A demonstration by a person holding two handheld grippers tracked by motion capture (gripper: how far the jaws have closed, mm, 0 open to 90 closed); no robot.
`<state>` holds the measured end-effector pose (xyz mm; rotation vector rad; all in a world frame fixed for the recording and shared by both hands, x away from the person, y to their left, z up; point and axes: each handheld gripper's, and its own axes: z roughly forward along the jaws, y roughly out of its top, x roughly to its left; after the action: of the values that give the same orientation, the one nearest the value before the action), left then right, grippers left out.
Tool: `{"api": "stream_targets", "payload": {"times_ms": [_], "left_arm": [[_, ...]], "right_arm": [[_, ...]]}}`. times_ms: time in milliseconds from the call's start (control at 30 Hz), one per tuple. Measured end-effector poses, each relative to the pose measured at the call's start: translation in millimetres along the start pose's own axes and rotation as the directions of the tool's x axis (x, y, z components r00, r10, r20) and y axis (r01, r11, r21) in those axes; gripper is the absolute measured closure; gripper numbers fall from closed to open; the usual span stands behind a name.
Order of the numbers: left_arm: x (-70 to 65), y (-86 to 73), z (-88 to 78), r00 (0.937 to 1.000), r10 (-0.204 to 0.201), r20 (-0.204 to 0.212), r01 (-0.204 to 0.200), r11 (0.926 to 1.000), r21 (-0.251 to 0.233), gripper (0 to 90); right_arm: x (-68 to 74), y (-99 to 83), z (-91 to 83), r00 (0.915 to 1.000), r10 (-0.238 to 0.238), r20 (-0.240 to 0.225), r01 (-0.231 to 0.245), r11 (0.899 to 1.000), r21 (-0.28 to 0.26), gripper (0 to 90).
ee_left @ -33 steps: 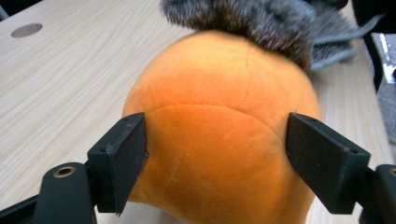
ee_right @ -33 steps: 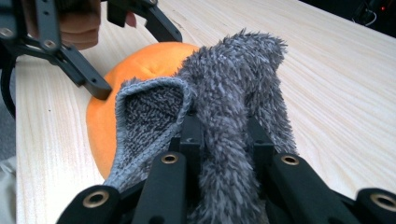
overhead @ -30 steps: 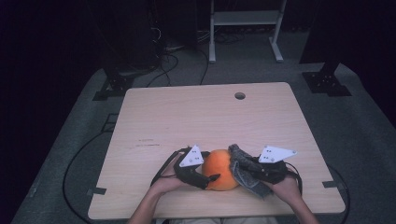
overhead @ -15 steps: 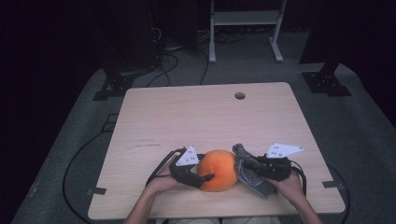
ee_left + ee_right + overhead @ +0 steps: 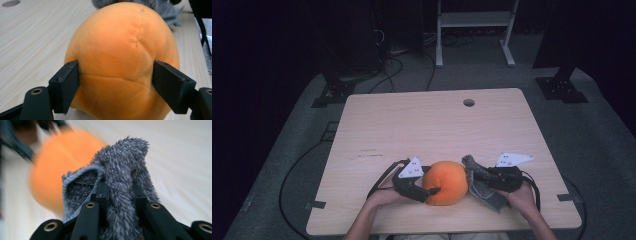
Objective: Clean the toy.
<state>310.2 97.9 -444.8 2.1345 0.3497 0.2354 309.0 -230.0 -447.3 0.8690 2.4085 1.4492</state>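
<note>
A round orange plush ball [image 5: 446, 181] rests on the wooden table [image 5: 437, 125] near its front edge. My left gripper [image 5: 430, 183] reaches in from the left; its jaws have just been closing with the ball between them. In the left gripper view both pads [image 5: 67, 85] press into the sides of the ball [image 5: 120, 57]. My right gripper [image 5: 476, 175] sits just right of the ball, shut on a grey fuzzy cloth [image 5: 486, 194]. In the right gripper view the cloth [image 5: 125, 160] drapes up over the jaws, with the ball [image 5: 55, 170] blurred behind it.
A round cable hole [image 5: 469, 102] is in the table's far right part. Beyond the table stand a white frame [image 5: 472, 20] and two black stand bases [image 5: 337, 92], [image 5: 562, 87]. Cables trail over the grey floor on the left [image 5: 292, 170].
The right gripper has shifted a little to the right with the grey cloth. The left gripper's plate edged slightly left. The orange ball has stayed in place.
</note>
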Motion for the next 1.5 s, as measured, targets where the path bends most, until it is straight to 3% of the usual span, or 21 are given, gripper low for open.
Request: {"api": "stream_targets", "payload": {"times_ms": [67, 167, 267, 367, 467, 533, 600, 633, 700, 733, 833, 867, 933, 1000, 1033, 1100, 1167, 1267, 1367, 1500], "left_arm": [[-4.4, 3.3, 1.8, 0.9995, 0.03, 0.009, -0.03, 0.9995, 0.006, 23.1], [-11.9, 9.0, 2.3, 0.9975, 0.069, 0.016, -0.069, 0.9975, 0.015, 23.1], [-12.5, 15.4, -2.2, 0.9969, 0.073, 0.028, -0.073, 0.9973, -0.005, 18.8], [-7.3, 24.0, -3.6, 0.9995, 0.015, -0.029, -0.016, 0.9993, -0.035, 9.8], [-8.0, 20.8, 8.6, 0.9999, -0.005, -0.016, 0.005, 0.9997, 0.023, 6.0], [-11.8, 16.9, 15.2, 0.9999, 0.01, -0.006, -0.01, 0.9993, 0.035, 9.5], [-17.4, 20.8, 13.0, 0.9979, 0.054, -0.035, -0.053, 0.9977, 0.042, 26.1], [-22.7, 25.6, 10.3, 0.9913, 0.114, -0.066, -0.111, 0.993, 0.04, 33.4], [-33.9, 36.0, 7.6, 0.9714, 0.194, -0.136, -0.199, 0.9798, -0.02, 37.6], [-36.3, 40.7, 8.7, 0.9513, 0.248, -0.184, -0.255, 0.9666, -0.02, 37.7], [-39.8, 40.2, 16.0, 0.916, 0.31, -0.255, -0.327, 0.9444, -0.029, 35.0], [-40.5, 39.0, 19.3, 0.9124, 0.32, -0.255, -0.337, 0.9412, -0.024, 32.9], [-41.7, 35.2, 25.7, 0.9275, 0.303, -0.219, -0.313, 0.9495, -0.013, 25.2], [-36.4, 34.6, 22.0, 0.9462, 0.258, -0.195, -0.263, 0.9648, 0.0, 17.6], [-29.7, 32.6, 16.8, 0.9637, 0.194, -0.184, -0.202, 0.9789, -0.028, 15.4], [-24.7, 30.3, 13.9, 0.9741, 0.145, -0.174, -0.153, 0.9877, -0.033, 16.8], [-23.1, 26.6, 14.7, 0.9753, 0.127, -0.181, -0.134, 0.9906, -0.027, 21.0], [-24.5, 23.8, 15.6, 0.9789, 0.125, -0.162, -0.132, 0.9909, -0.029, 22.4], [-24.8, 22.5, 15.4, 0.9784, 0.131, -0.16, -0.137, 0.9902, -0.026, 24.0], [-26.4, 22.9, 14.9, 0.9756, 0.162, -0.148, -0.169, 0.9852, -0.031, 24.1]], "right_arm": [[4.7, 10.3, -4.7, 0.9983, 0.004, -0.058, -0.009, 0.997, -0.081, 73.1], [11.5, 21.0, -4.7, 0.9942, -0.008, -0.108, -0.006, 0.991, -0.133, 72.9], [17.2, 17.4, 5.3, 0.9939, -0.047, -0.1, 0.042, 0.998, -0.049, 72.9], [21.3, 14.1, 3.5, 0.9943, -0.061, -0.088, 0.057, 0.998, -0.04, 72.9], [24.9, 13.4, 0.1, 0.9935, -0.085, -0.075, 0.083, 0.996, -0.029, 72.9], [25.0, 12.9, -0.4, 0.993, -0.085, -0.083, 0.083, 0.996, -0.022, 72.8], [25.2, 12.5, -1.1, 0.9937, -0.087, -0.071, 0.087, 0.996, -0.009, 72.8], [24.7, 12.6, -2.1, 0.9937, -0.086, -0.072, 0.086, 0.996, -0.009, 72.8], [25.3, 15.8, -9.9, 0.9933, -0.106, -0.045, 0.106, 0.994, -0.006, 72.8], [25.8, 17.8, -15.1, 0.9929, -0.117, -0.017, 0.117, 0.993, -0.018, 72.8], [30.9, 25.8, -24.2, 0.992, -0.127, -0.002, 0.126, 0.987, -0.099, 72.9], [35.1, 28.9, -22.1, 0.9893, -0.146, 0.0, 0.145, 0.983, -0.108, 72.9], [45.4, 32.5, -9.1, 0.9802, -0.198, -0.009, 0.196, 0.977, -0.088, 72.9], [52.1, 30.7, 3.9, 0.9711, -0.239, 0.005, 0.238, 0.97, -0.055, 73.0], [51.9, 29.8, 6.2, 0.9735, -0.229, 0.001, 0.228, 0.972, -0.062, 73.1], [49.7, 27.9, 8.0, 0.9727, -0.232, 0.017, 0.232, 0.97, -0.066, 73.3], [45.3, 25.7, 6.5, 0.9718, -0.234, 0.032, 0.235, 0.971, -0.048, 73.2], [30.9, 16.6, 1.6, 0.9836, -0.177, 0.032, 0.179, 0.983, -0.037, 73.2], [19.2, 11.0, -5.6, 0.9875, -0.142, 0.068, 0.142, 0.99, 0.003, 73.0], [27.2, 21.5, -9.1, 0.9842, -0.17, 0.048, 0.173, 0.984, -0.051, 72.9]]}}
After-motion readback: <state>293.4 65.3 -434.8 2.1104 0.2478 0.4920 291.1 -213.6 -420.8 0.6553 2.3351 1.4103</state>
